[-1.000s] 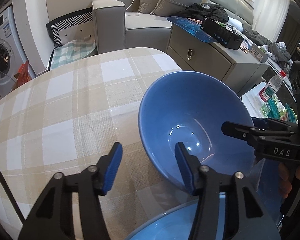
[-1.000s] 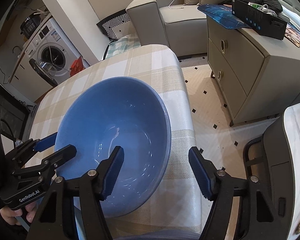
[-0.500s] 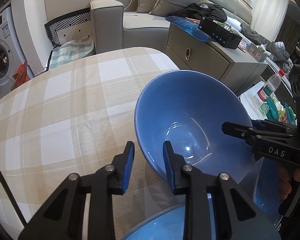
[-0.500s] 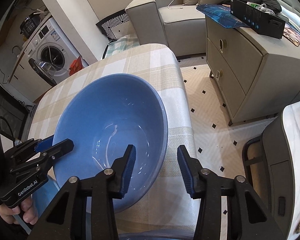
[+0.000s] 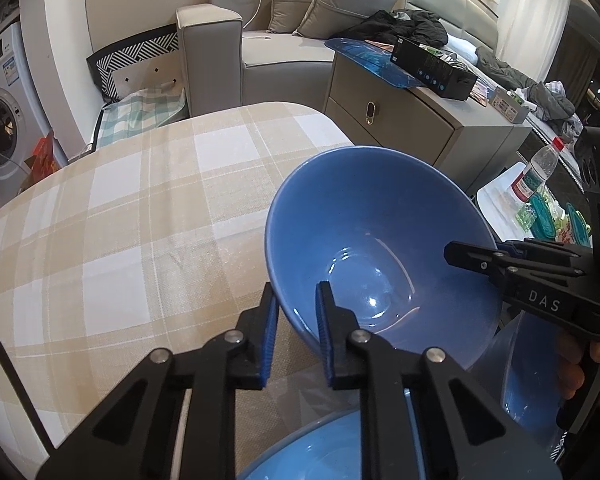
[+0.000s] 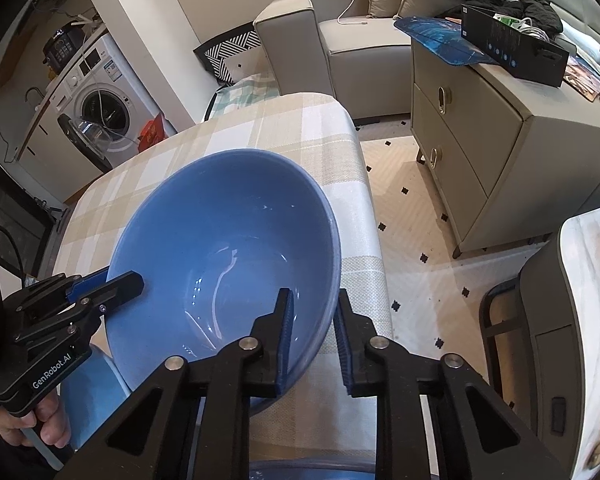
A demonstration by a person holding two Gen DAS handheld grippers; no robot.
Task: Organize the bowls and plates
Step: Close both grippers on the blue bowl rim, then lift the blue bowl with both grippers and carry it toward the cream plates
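Note:
A large blue bowl [image 5: 380, 248] is held tilted over the checked tablecloth [image 5: 140, 220]. My left gripper [image 5: 296, 320] is shut on its near rim, one finger inside and one outside. My right gripper [image 6: 312, 328] is shut on the opposite rim of the same bowl [image 6: 220, 256]. Each gripper shows in the other's view: the right one [image 5: 500, 264] at the bowl's right rim, the left one [image 6: 96, 284] at its left rim. More blue dishes lie below: one [image 5: 324, 456] at the bottom edge and one [image 5: 532, 368] at the lower right.
The table's right edge [image 6: 372, 240] drops to a patterned floor. A grey cabinet [image 6: 480, 132] stands to the right, a grey sofa [image 5: 268, 48] behind, a washing machine [image 6: 100, 108] far left. A side table with a water bottle [image 5: 536, 172] is at right.
Both grippers have closed from wide open onto the blue bowl's rim. The bowl has shifted slightly toward the left.

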